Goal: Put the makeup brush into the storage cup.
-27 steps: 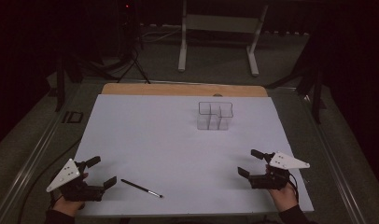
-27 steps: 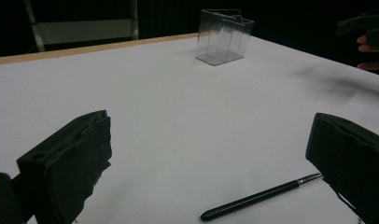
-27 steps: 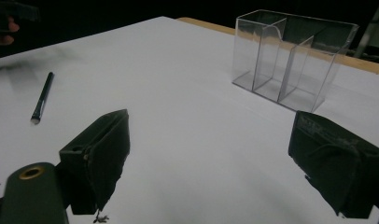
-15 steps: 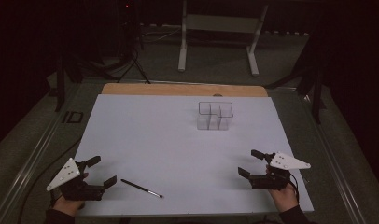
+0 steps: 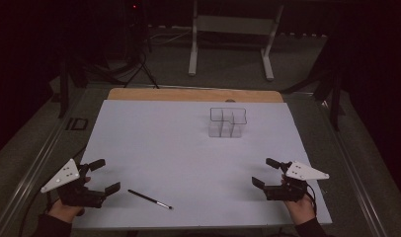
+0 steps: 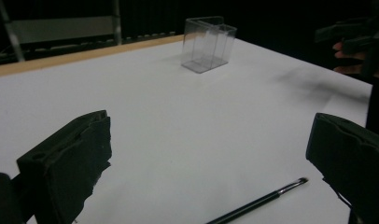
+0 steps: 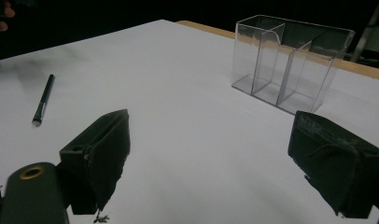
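Thin black brush [image 5: 149,199] lying flat just right of the left gripper [image 5: 105,177], outside its wide-apart jaws, right gripper [image 5: 265,173] well right of the brush, jaws apart, empty

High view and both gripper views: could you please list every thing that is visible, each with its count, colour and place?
Brush: one, thin and black with a pale tip, lying flat on the sheet near the left claw.
Organizer: one, clear plastic with compartments, standing upright and empty on the far part of the sheet.
Sheet: one, white, covering the table.
Table: one, wooden edge showing at the far side.
Frame: one, pale metal, on the floor behind the table.
Left claw: one, black with grey plate, jaws open, near left.
Right claw: one, black with grey plate, jaws open, near right.
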{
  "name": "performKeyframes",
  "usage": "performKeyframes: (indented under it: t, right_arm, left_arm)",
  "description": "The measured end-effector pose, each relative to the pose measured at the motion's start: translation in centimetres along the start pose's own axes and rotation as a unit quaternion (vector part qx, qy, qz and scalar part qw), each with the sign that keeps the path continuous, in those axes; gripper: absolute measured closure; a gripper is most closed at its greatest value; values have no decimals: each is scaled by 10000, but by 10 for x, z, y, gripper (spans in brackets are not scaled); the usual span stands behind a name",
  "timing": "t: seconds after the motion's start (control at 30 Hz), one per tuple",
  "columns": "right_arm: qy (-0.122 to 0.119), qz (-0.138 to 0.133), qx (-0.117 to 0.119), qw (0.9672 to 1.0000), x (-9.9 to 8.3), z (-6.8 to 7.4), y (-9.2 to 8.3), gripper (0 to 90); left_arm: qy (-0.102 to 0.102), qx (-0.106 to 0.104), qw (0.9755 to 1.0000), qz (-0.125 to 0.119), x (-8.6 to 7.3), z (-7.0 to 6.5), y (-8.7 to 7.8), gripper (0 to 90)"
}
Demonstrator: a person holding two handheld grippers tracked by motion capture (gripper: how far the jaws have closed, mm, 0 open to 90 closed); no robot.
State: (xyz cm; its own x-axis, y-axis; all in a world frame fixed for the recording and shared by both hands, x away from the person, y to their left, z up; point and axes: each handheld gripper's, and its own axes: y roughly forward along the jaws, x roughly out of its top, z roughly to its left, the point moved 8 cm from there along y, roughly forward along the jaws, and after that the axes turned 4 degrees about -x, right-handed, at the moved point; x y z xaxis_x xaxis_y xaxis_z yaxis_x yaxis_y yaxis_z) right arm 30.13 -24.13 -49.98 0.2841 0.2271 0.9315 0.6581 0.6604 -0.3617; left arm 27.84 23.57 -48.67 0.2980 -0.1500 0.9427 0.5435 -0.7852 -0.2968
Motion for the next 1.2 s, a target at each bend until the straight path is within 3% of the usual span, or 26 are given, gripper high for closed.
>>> performKeyframes:
  t: [0.13,0.27,0.33,0.6,0.7,0.97,1.2]
  right_arm:
    - [15,7,8,10000,0,0,0,129]
    - [-16,-14,3,10000,1,1,0,128]
    - [-14,-17,4,10000,1,1,0,129]
    - [-48,20,10,10000,0,2,1,129]
    - [-42,18,24,10000,0,2,1,129]
    - [-35,28,34,10000,0,2,0,129]
    - [-45,47,41,10000,0,2,2,129]
  left_arm:
    - [-96,-178,9998,55,12,1,0,13]
    - [-172,-260,9986,428,13,2,2,14]
    - [-330,-492,9960,664,11,0,4,14]
    - [42,-537,9949,853,12,1,8,13]
    - [241,-572,9929,1019,13,0,9,13]
    - [435,-911,9825,1567,10,-1,20,14]
    - [720,-1124,9680,2125,6,-3,28,14]
